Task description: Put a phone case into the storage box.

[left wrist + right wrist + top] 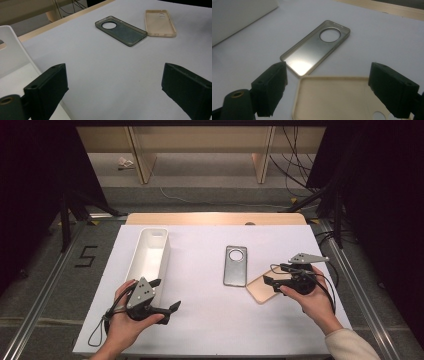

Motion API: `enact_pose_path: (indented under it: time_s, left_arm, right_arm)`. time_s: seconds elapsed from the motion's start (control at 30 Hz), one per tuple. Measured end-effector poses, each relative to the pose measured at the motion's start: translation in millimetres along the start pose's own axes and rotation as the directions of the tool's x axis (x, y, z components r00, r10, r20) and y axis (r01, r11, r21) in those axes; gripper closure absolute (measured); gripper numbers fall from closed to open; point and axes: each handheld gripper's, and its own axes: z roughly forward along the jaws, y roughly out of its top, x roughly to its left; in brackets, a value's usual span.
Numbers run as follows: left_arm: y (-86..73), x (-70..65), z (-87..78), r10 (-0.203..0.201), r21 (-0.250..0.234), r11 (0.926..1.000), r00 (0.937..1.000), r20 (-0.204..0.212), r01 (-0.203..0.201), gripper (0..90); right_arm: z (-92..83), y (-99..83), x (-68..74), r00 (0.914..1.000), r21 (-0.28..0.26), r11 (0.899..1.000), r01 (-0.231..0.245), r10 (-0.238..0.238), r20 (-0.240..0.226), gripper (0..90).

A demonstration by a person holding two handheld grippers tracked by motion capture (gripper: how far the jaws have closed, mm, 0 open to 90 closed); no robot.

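High view: right gripper (270,281) sits at the right-centre of the frame, held in the person's right hand (311,301), jaws spread wide with nothing clamped. It hovers over the beige phone case (261,290), which lies flat on the white table (210,320) open side up, just below and right of frame centre. The beige case's upper left corner sits right at the lower right corner of the grey phone case (235,265); touching or a hair apart, can't tell from here.

Right gripper view: beige phone case (337,100) fills the lower middle of the frame, between the two black jaws but not pressed by either pad (gap visible on both sides). Grey phone case (315,50) lies just beyond it at frame centre, round camera cutout toward the top, interior catching a glare.

Left gripper (165,295) is at the lower left of the high view in the left hand (125,325), jaws also apart and empty, parked by the near end of the white tray (150,255). The tray is a long narrow bin running from lower left up toward the upper left of the table.

Left gripper view: both jaws stand wide at the bottom corners, bare table between them. Grey phone case (120,30) and beige phone case (160,23) sit side by side in the upper right, well away from these jaws. White tray (12,52) wall at the left edge.
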Motion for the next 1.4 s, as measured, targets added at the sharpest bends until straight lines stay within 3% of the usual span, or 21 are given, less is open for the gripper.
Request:
enact_pose_path:
  time_s: [0.3,0.73,0.8,0.83,0.87,0.9,1.07,1.2,1.4]
  left_arm:
    - [0.1,-0.1,-0.1,0.003,0.0,1.0,1.0,0.0,-0.003,6.1]
    - [0.3,-0.2,0.3,0.005,0.0,1.0,1.0,0.001,-0.005,6.1]
    - [0.2,-0.2,0.9,0.005,0.002,1.0,1.0,0.001,-0.005,6.1]
    - [0.2,-0.3,1.0,0.006,0.002,1.0,1.0,0.001,-0.006,6.1]
    - [0.3,-0.4,1.2,0.006,0.002,1.0,1.0,0.001,-0.006,6.1]
    - [0.4,-0.5,1.3,0.007,0.003,1.0,1.0,0.001,-0.007,6.1]
    - [0.5,-0.5,1.9,0.008,0.003,1.0,1.0,0.003,-0.008,6.1]
    - [0.4,-0.6,2.4,0.009,0.004,1.0,0.9999,0.006,-0.009,6.2]
    - [1.0,-1.5,2.4,0.011,0.002,0.9999,0.9999,0.009,-0.011,6.2]
  right_arm:
    - [-12.4,-5.1,2.7,1.0,-0.022,1.0,0.007,-0.007,0.001,16.6]
    - [-15.3,-6.2,3.6,1.0,-0.027,1.0,0.001,-0.001,0.002,16.6]
    - [-13.4,-5.1,4.8,0.9999,-0.021,1.0,0.011,-0.011,-0.003,16.6]
    - [-11.9,-4.5,6.0,0.9996,-0.009,1.0,0.027,-0.027,-0.01,16.7]
    - [-8.6,-2.8,10.5,0.9971,0.011,0.997,0.076,-0.076,-0.007,18.0]
    - [-8.6,-2.8,10.5,0.9971,0.011,0.997,0.076,-0.076,-0.007,18.0]
    - [1.9,6.6,25.1,0.9749,0.066,0.973,0.221,-0.218,-0.047,20.6]
    - [13.9,10.6,34.2,0.9596,0.112,0.954,0.279,-0.272,-0.073,19.9]
    - [35.2,22.2,44.3,0.9319,0.174,0.916,0.36,-0.345,-0.111,23.4]
